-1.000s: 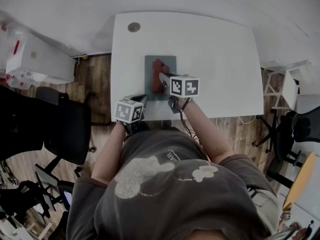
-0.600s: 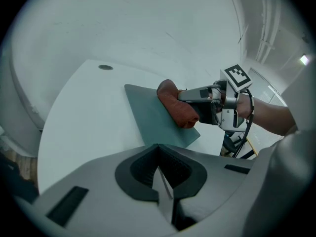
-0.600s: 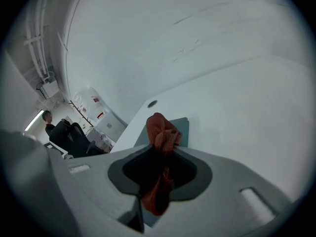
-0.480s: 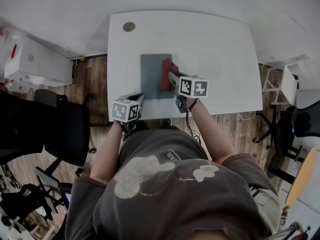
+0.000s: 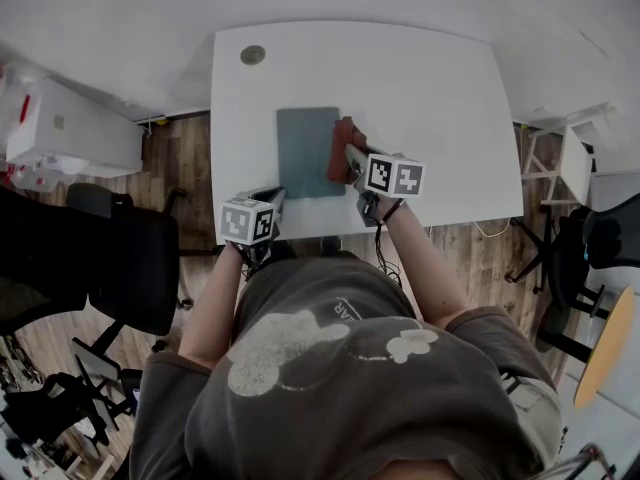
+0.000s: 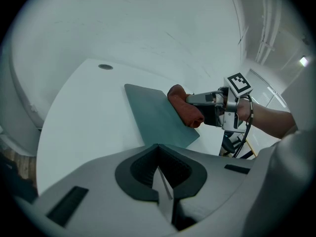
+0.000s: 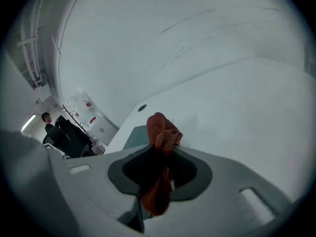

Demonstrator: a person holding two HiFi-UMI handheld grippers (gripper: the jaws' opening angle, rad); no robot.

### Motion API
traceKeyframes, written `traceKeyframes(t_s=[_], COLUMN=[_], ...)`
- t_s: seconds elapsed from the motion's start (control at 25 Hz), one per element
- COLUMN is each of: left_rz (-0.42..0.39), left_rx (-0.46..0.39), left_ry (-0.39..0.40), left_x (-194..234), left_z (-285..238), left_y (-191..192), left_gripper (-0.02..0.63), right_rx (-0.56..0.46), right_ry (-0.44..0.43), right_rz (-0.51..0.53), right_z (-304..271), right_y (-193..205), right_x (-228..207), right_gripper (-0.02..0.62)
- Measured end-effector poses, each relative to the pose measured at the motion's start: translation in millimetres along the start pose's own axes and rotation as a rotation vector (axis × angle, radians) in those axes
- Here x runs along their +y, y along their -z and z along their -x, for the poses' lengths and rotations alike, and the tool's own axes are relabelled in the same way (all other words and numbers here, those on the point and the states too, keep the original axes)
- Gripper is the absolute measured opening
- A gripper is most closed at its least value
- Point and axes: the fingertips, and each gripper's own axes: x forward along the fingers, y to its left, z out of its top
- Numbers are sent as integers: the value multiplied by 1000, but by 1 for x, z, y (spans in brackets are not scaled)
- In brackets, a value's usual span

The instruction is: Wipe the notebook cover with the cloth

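The right gripper (image 7: 160,181) clamps the red cloth (image 7: 160,137) above the notebook (image 7: 136,136).

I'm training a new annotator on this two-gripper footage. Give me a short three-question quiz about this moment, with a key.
1. True or false: the left gripper holds the cloth.
2. In the head view, where does the cloth sit against the notebook? A) at its left edge B) at its right edge C) nowhere near it
3. Fill in: the jaws of the right gripper are shut on the ____.
Key: 1 false, its jaws are together with nothing between them; 2 B; 3 cloth.
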Motion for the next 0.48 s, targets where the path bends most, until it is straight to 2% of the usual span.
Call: traceKeyframes(t_s=[0.28,0.48], left_rz=[-5,-23], left_rx=[0,10], left_ry=[7,37], left_x=[1,-3], left_z=[0,-4], left_y=[0,7], left_gripper=[-5,-5], right_rx=[-7,-10], right_ry=[20,-14], right_rz=[-10,19], right_z=[1,3], right_y=[1,-3], right_x=[-2,22], right_gripper=[91,91])
